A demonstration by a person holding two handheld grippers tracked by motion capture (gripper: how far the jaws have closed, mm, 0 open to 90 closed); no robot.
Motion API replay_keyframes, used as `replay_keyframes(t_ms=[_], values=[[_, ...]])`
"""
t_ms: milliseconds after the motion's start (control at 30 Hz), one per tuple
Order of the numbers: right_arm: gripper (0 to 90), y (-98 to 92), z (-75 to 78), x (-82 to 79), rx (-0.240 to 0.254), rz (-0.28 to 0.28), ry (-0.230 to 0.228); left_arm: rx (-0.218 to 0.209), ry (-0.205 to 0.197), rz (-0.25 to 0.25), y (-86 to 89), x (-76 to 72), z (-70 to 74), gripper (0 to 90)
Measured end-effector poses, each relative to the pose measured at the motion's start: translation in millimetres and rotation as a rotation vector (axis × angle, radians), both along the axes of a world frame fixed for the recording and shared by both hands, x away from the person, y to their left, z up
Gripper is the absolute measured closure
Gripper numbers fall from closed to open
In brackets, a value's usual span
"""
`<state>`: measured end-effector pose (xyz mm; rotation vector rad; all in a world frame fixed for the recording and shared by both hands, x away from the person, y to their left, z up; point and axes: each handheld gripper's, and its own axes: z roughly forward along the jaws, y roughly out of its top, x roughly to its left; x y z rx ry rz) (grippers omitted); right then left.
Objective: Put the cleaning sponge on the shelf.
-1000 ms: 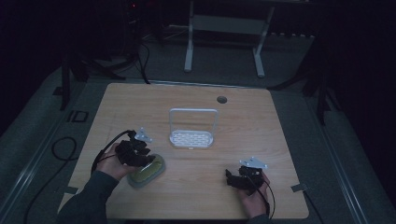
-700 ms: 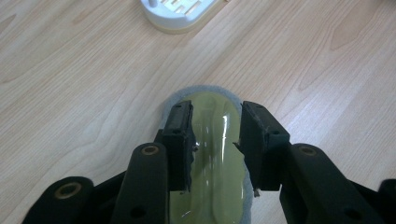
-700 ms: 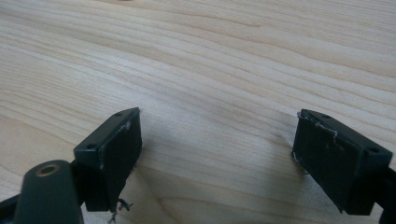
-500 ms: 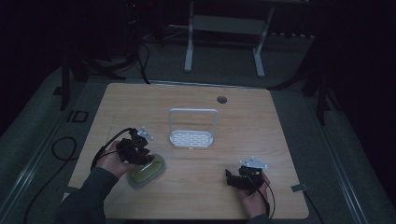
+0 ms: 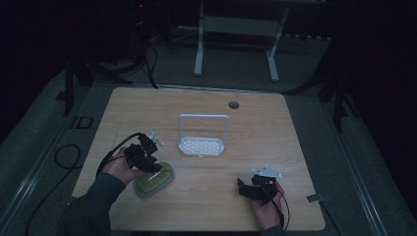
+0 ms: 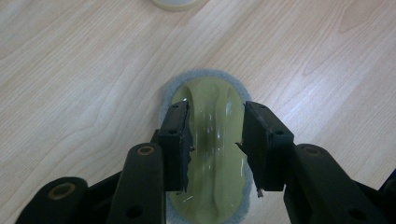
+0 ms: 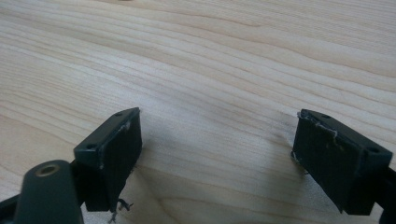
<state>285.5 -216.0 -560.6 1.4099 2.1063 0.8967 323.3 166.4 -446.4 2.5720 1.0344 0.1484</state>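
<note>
Here the left claw (image 6: 215, 149) hangs over an oval scrubbing pad with a glossy olive-green moulded grip on a grey felt base (image 6: 212, 135), its jaws standing either side of the narrowed waist of that grip; they have just been opening, with the pad's grip between them, and in the left gripper view a sliver of green shows inside each black pad, so I read them as loosened rather than pressing. In the high view the pad (image 5: 156, 183) lies flat on the pale wooden table (image 5: 275, 132) at about eight o'clock from the table's middle, with the left claw (image 5: 150, 164) over its far end. A white perforated rack with a tall wire hoop handle (image 5: 202, 142) stands near the centre, at roughly one o'clock from the pad and clearly apart from it. The right claw (image 5: 242, 187) waits at about five o'clock near the table's near edge, and the right gripper view shows it (image 7: 217, 158) spread wide with bare wood grain between the jaws, holding nothing. As a judgement, the pad is set down or about to be regripped, and whatever is meant for the rack is not yet done, since the rack stands empty and the pad is still well short of it.
</note>
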Motion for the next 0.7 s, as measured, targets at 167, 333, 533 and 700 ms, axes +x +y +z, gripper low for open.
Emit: replay_keyframes(t_ms=[167, 333, 533, 700], values=[[15.2, 0.0, 0.0, 0.0, 0.000, 0.000, 0.000, 0.017, 0.025, -0.002, -2.7, 2.9, -1.3, 60.9], [15.2, 0.0, 0.0, 0.0, 0.000, 0.000, 0.000, 0.033, 0.042, -0.003, -4.6, 5.9, -2.6, 59.9], [15.2, 0.0, 0.0, 0.0, 0.000, 0.000, 0.000, 0.051, 0.060, -0.006, -5.7, 8.5, -3.3, 58.8], [15.2, 0.1, 0.0, -0.1, 0.001, -0.001, 0.001, 0.067, 0.083, -0.008, -6.4, 12.3, -5.2, 57.1]])
